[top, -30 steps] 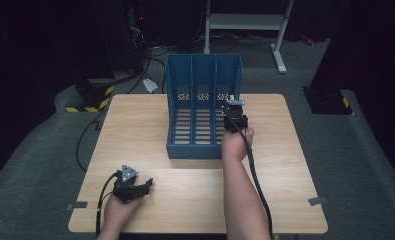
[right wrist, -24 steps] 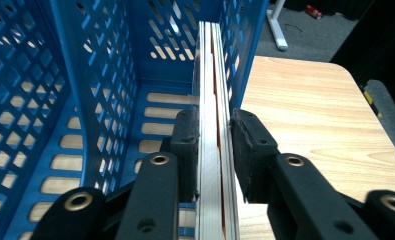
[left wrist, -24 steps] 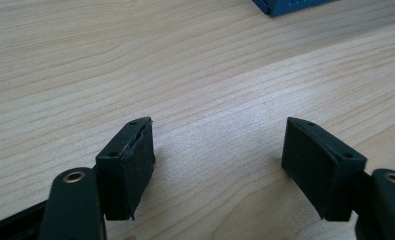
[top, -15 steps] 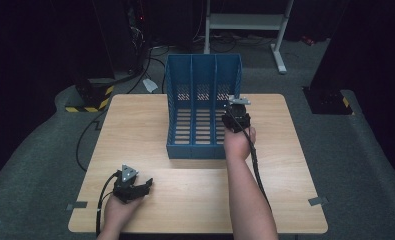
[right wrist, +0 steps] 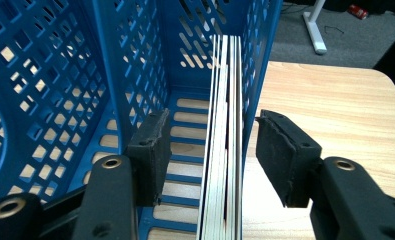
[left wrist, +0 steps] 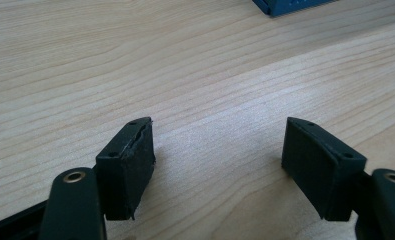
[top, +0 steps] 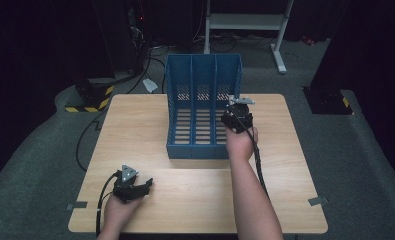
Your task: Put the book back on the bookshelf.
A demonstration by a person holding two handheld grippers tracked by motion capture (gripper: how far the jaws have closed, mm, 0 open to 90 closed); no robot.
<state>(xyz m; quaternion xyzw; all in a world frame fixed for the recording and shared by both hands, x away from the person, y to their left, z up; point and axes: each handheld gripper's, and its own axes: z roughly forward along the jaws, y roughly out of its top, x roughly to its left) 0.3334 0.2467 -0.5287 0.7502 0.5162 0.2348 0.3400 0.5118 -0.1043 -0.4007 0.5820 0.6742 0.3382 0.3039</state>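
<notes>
R claw (right wrist: 210, 160) jaws just been opening, half apart, straddling thin booklets (right wrist: 225, 150) + rack (top: 203, 107) R wall; pads look clear, prob. Back out straight. L claw (left wrist: 220, 165) wide open, empty, on tabletop (top: 135, 130).

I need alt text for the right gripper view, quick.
The right gripper has just been opening, its black jaws either side of a thin stack of pale flat sheets standing upright against the right wall of a blue perforated plastic file rack, pads apart from it. Light wooden table at right.
</notes>
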